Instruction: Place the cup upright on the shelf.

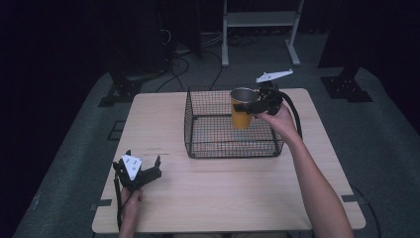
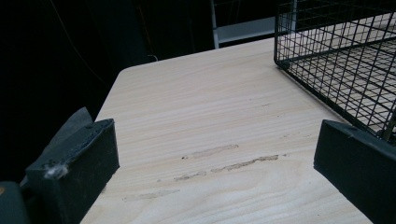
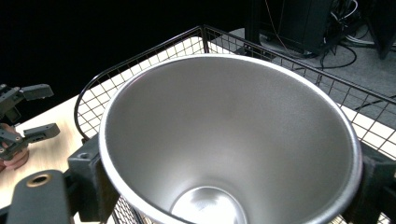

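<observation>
Two grippers are present. Left gripper [image 1: 137,171] rests low over the pale wood-grain table [image 1: 218,198], its padded jaws apart with nothing between them. At centre stands a black wire-mesh basket [image 1: 198,124], square, open-topped, nothing on its floor. Right gripper [image 1: 257,103] is clamped on the rim of a cup [image 1: 242,111]: yellow outside, brushed steel inside, tapered and empty. Cup hangs upright over the basket's right half, mouth upward, long axis vertical.
</observation>
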